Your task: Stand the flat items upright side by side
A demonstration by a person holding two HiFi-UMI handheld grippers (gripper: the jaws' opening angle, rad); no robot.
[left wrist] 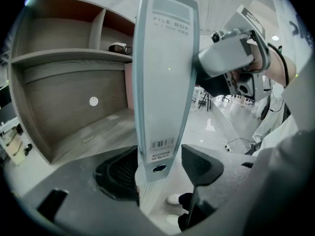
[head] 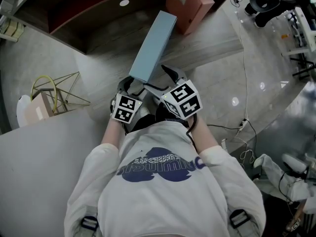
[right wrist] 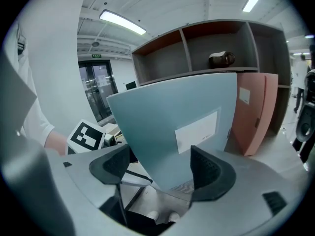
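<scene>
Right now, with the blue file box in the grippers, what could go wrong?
The left gripper alone clamps the blue file box at its near end. The right gripper stands open around a corner, so the long box might sag or twist loose. The pink file box stands upright on the shelf close by, and swinging the blue one in could knock it over.

You are working in an office: a wooden shelf unit [left wrist: 64,58] with open compartments stands at the far left. A blue file box [head: 153,47], labelled as such, and a pink file box [head: 187,4] are in front of it. To the right, cables [head: 243,58] trail across a polished pale floor [head: 266,83]. Strip lights [right wrist: 123,22] run overhead, and glass doors [right wrist: 96,90] stand at the far end.
</scene>
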